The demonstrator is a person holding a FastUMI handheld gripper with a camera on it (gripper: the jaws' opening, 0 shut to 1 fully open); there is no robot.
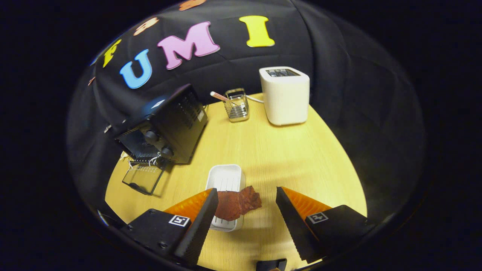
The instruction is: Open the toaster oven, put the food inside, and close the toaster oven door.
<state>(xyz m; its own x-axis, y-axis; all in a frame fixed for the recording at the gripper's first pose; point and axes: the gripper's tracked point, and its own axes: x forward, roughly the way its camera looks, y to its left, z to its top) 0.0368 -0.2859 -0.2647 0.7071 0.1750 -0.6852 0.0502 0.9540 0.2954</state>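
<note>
A: What was far off to the left of the tongs?

B: A black toaster oven point(165, 124) sat there on the wooden table point(286, 158). Its glass door point(145, 178) was flipped down flat on the table, so the oven was open. It had two round knobs on its front.

A: And closer in?

B: A little white tray point(224, 178) was just ahead of the left finger. A dark red piece of food point(237, 205) lay partly on the tray's near end and hung over its right side. It sat right by the tip of the left finger. I could not tell if they touched.

A: What were the tongs point(246, 199) doing?

B: They were spread wide apart. They pinched nothing. The right finger was well away from the food.

A: What was beyond them, further right?

B: A small see-through holder point(236, 105) with a stick in it stood far back. Right of it stood a white toaster point(285, 96), near the black cloth wall point(339, 75).
</note>
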